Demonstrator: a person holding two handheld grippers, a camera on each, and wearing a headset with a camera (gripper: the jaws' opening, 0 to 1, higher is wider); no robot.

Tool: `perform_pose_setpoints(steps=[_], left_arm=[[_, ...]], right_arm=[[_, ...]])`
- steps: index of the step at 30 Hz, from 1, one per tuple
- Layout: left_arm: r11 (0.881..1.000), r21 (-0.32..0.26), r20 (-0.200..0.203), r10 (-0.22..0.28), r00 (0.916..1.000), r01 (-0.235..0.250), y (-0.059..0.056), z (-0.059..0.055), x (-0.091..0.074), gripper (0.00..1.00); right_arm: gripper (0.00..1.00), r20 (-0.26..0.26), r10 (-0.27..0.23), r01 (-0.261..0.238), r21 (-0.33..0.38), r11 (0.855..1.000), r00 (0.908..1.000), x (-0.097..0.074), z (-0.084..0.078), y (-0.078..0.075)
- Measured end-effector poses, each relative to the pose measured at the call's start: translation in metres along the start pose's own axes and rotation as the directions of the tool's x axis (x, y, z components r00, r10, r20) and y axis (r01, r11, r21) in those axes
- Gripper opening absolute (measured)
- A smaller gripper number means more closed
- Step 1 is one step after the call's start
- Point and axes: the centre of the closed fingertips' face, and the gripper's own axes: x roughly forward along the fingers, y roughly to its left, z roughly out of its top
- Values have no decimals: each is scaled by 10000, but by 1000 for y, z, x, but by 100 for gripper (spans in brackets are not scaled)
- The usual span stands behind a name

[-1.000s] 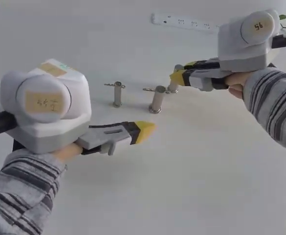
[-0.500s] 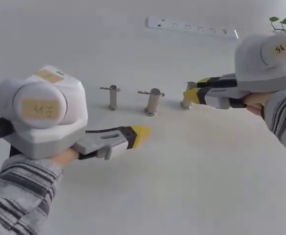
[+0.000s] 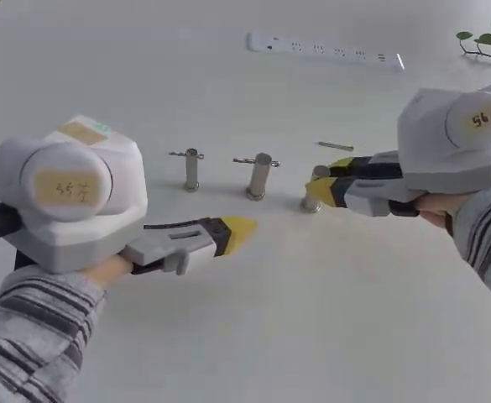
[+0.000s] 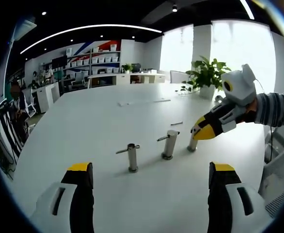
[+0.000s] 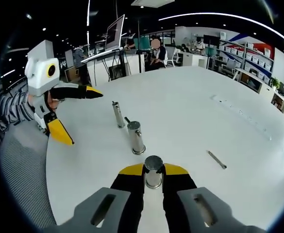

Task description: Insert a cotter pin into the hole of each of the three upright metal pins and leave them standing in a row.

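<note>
1. Right claw [image 5: 154,174] clamped on third pin [image 5: 153,164], grey metal, upright on counter [image 3: 312,294]
2. Left pin [image 3: 192,170] and middle pin [image 3: 259,176] stand alongside, a cotter pin [image 3: 247,161] through each head
3. Spare cotter pin [image 3: 336,146] lies beyond
4. Left claw [image 4: 150,170] wide, empty

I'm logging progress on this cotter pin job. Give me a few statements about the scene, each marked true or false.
1. The right gripper has its jaws closed on the rightmost metal pin. True.
2. All three metal pins already carry a cotter pin. False: the left metal pin and the middle metal pin each carry one. The rightmost shows none, and a loose cotter pin lies on the table behind it.
3. The left gripper holds a cotter pin. False: its jaws stand wide apart with nothing between them.
4. A power strip lies at the far side of the table. True.
</note>
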Motion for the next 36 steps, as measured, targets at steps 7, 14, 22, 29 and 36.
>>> perform_pose_setpoints(steps=[7,14,22,29,36], left_arm=[[10000,-4,41,-95,9999,95,-2,1,0,99],[9999,-30,98,-100,9999,100,-2,2,-1,99],[9999,-37,86,-168,9998,168,-3,2,-1,99],[9998,-27,66,-186,9998,186,-3,2,-1,99],[9998,-15,1,-210,9998,210,-4,1,-1,99]], right_arm=[[8,139,280,-278,-128,9995,9995,4,6,19],[8,127,374,-369,-367,9986,9992,8,7,34],[8,168,438,-430,-456,9980,9989,8,7,42],[8,127,379,-369,-764,9964,9992,7,6,44],[9,-145,432,-448,-1407,9890,9990,10,4,45]])
